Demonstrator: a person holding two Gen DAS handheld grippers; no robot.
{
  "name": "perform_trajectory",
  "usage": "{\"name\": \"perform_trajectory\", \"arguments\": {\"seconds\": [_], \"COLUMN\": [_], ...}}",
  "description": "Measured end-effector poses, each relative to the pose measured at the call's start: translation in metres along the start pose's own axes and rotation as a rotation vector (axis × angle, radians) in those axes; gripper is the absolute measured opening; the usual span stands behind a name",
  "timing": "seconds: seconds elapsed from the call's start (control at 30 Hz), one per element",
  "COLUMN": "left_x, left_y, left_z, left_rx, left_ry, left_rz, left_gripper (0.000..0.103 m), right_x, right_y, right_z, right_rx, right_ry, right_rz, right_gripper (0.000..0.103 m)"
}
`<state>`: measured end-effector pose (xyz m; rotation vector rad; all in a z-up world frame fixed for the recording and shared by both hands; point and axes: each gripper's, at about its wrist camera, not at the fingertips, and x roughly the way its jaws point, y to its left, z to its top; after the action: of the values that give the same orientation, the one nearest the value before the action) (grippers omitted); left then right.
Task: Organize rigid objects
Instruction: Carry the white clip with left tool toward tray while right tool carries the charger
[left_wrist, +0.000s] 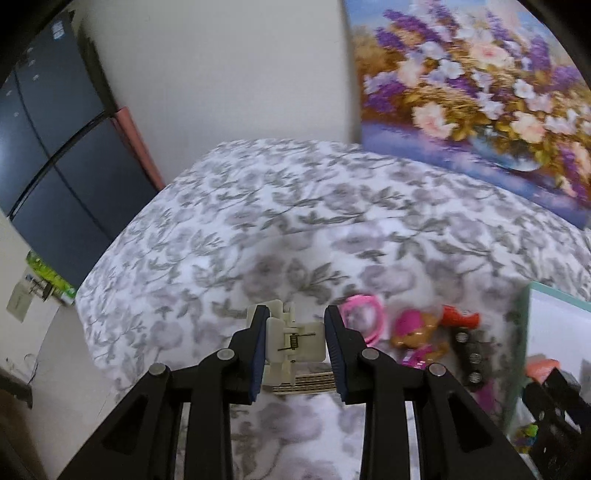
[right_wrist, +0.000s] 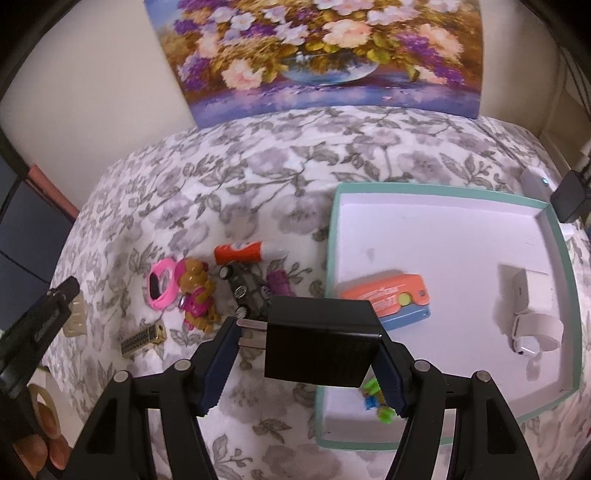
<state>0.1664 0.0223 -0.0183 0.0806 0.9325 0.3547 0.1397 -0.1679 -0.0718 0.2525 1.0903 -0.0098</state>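
My left gripper (left_wrist: 295, 339) is shut on a cream hair claw clip (left_wrist: 291, 341), held above the floral cloth. My right gripper (right_wrist: 306, 354) is shut on a black plug adapter (right_wrist: 321, 341), held near the left edge of the teal-rimmed white tray (right_wrist: 443, 236). On the cloth lie a pink ring (right_wrist: 160, 282), a brown and pink toy dog (right_wrist: 197, 295), an orange tube (right_wrist: 240, 253), a black toy car (right_wrist: 245, 286) and a gold comb piece (right_wrist: 142, 339). The tray holds an orange and blue case (right_wrist: 388, 299), a white charger (right_wrist: 524, 291) and small green bits (right_wrist: 376, 400).
A flower painting (right_wrist: 325, 55) leans on the wall behind the table. A dark cabinet (left_wrist: 55, 155) stands at the left. A tape roll (right_wrist: 42, 410) sits at the lower left. The table edge (left_wrist: 92, 332) drops off at the left.
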Motion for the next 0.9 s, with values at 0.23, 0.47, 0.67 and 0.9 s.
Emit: {"name": "perform_trajectory", "arguments": {"seconds": [0.23, 0.47, 0.67, 0.9], "left_x": [-0.015, -0.028, -0.043, -0.045], "left_y": [-0.025, -0.06, -0.093, -0.125], "left_z": [-0.001, -0.006, -0.012, -0.007], "left_rx": [0.039, 0.102, 0.175, 0.214], "left_ry": [-0.019, -0.015, -0.027, 0.04], "left_rz": [-0.127, -0.256, -0.343, -0.418], "left_gripper": [0.032, 0.032, 0.032, 0.032], "right_x": [-0.007, -0.011, -0.008, -0.008], "right_y": [-0.036, -0.089, -0.118, -0.138], "right_z": [0.008, 0.011, 0.009, 0.01], "right_rx": [0.086, 0.223, 0.29, 0.319], "right_ry": [-0.028, -0.036, -0.03, -0.046], "right_rz": [-0.038, -0.101, -0.14, -0.175], "right_gripper": [0.071, 0.071, 0.071, 0.071]}}
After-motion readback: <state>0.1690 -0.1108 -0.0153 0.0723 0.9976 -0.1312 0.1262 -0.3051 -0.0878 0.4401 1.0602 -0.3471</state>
